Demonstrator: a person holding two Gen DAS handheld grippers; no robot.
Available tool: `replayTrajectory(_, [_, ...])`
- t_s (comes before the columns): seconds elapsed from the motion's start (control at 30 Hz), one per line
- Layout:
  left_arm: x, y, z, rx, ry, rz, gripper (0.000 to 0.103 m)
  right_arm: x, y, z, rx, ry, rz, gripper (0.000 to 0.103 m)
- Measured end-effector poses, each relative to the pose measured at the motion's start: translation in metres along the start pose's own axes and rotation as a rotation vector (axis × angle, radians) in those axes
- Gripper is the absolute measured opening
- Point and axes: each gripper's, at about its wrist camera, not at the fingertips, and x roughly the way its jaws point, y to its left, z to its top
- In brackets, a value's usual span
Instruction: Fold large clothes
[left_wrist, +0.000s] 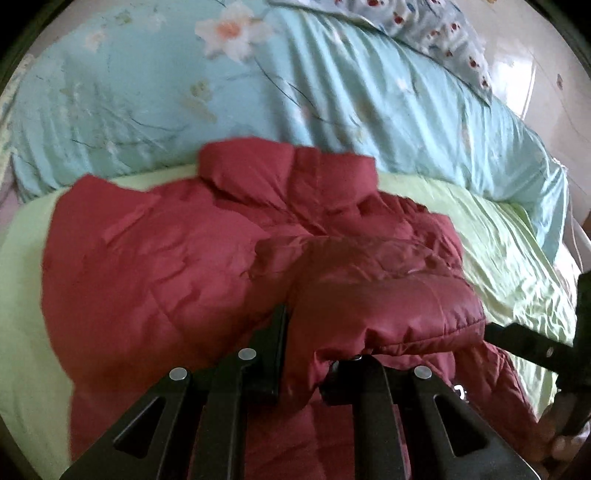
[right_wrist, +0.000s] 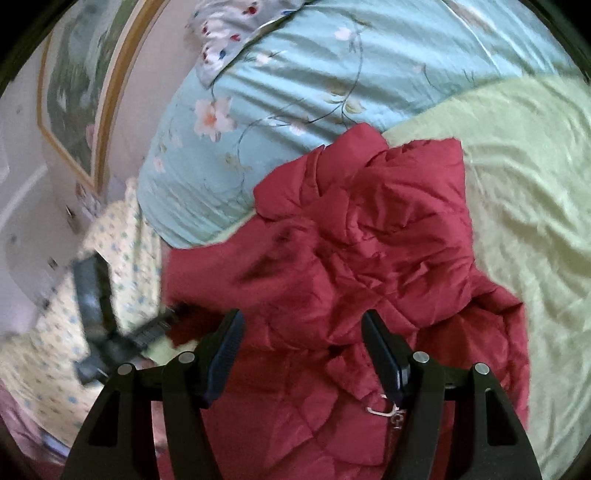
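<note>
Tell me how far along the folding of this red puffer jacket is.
Early on. Done: the red jacket lies spread on the green sheet, collar toward the blue quilt. In hand: the left gripper is shut on a padded part, apparently a sleeve, carrying it over the body. Left: the right gripper hovers open; most folds remain.

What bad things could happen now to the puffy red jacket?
The left gripper is pinching just a small bunch of the red jacket, so the slippery cloth might slide out. The right gripper is open above the jacket and holds nothing, so the rest could drag and bunch up on the green sheet. The little metal zipper pull could snag on a finger.
</note>
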Motion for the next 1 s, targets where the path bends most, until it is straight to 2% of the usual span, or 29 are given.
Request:
replayTrajectory(0.27, [0.035, -0.002, -0.002, -0.017, 0.008, -0.056, 0.013, 0.039, -0.034, 0.013, 0.201, 0.065, 0.173, 0.073])
replayTrajectory(0.33, [0.04, -0.003, -0.002, -0.018, 0.014, -0.064, 0.018, 0.049, -0.042, 0.013, 0.245, 0.08, 0.204, 0.071])
replayTrajectory(0.37, [0.042, -0.004, -0.004, -0.022, 0.026, -0.068, 0.02, 0.053, -0.044, 0.011, 0.256, 0.09, 0.213, 0.067])
replayTrajectory(0.4, [0.045, -0.003, -0.003, -0.024, 0.046, -0.066, 0.021, 0.055, -0.046, 0.01, 0.262, 0.097, 0.223, 0.044])
replayTrajectory(0.43, [0.048, -0.003, -0.003, -0.026, 0.059, -0.064, 0.022, 0.057, -0.045, 0.009, 0.26, 0.102, 0.218, 0.013])
replayTrajectory(0.47, [0.05, -0.003, -0.002, -0.026, 0.079, -0.068, 0.023, 0.056, -0.044, 0.009, 0.252, 0.103, 0.191, 0.007])
replayTrajectory(0.57, [0.05, -0.004, -0.001, -0.005, 0.126, -0.086, 0.029, 0.044, -0.036, 0.013, 0.212, 0.059, 0.158, 0.006])
replayTrajectory(0.6, [0.048, -0.006, -0.002, 0.009, 0.143, -0.089, 0.037, 0.04, -0.032, 0.015, 0.198, 0.045, 0.152, 0.005])
replayTrajectory(0.63, [0.045, -0.007, -0.002, 0.022, 0.148, -0.088, 0.056, 0.035, -0.026, 0.017, 0.17, 0.024, 0.137, 0.005])
replayTrajectory(0.67, [0.039, -0.008, -0.002, 0.038, 0.139, -0.085, 0.069, 0.032, -0.021, 0.018, 0.146, 0.009, 0.119, 0.005])
replayTrajectory(0.7, [0.033, -0.009, -0.003, 0.05, 0.125, -0.078, 0.093, 0.029, -0.017, 0.019, 0.124, -0.004, 0.101, 0.005])
replayTrajectory(0.73, [0.025, -0.009, -0.004, 0.06, 0.107, -0.055, 0.102, 0.026, -0.014, 0.019, 0.11, -0.016, 0.087, 0.005])
replayTrajectory(0.9, [-0.002, 0.008, -0.005, 0.056, 0.046, -0.007, 0.102, 0.012, -0.012, 0.024, 0.099, -0.08, 0.029, 0.005])
replayTrajectory(1.0, [-0.015, 0.028, 0.0, 0.026, 0.014, 0.036, 0.1, 0.002, -0.014, 0.026, 0.078, -0.098, -0.04, 0.005])
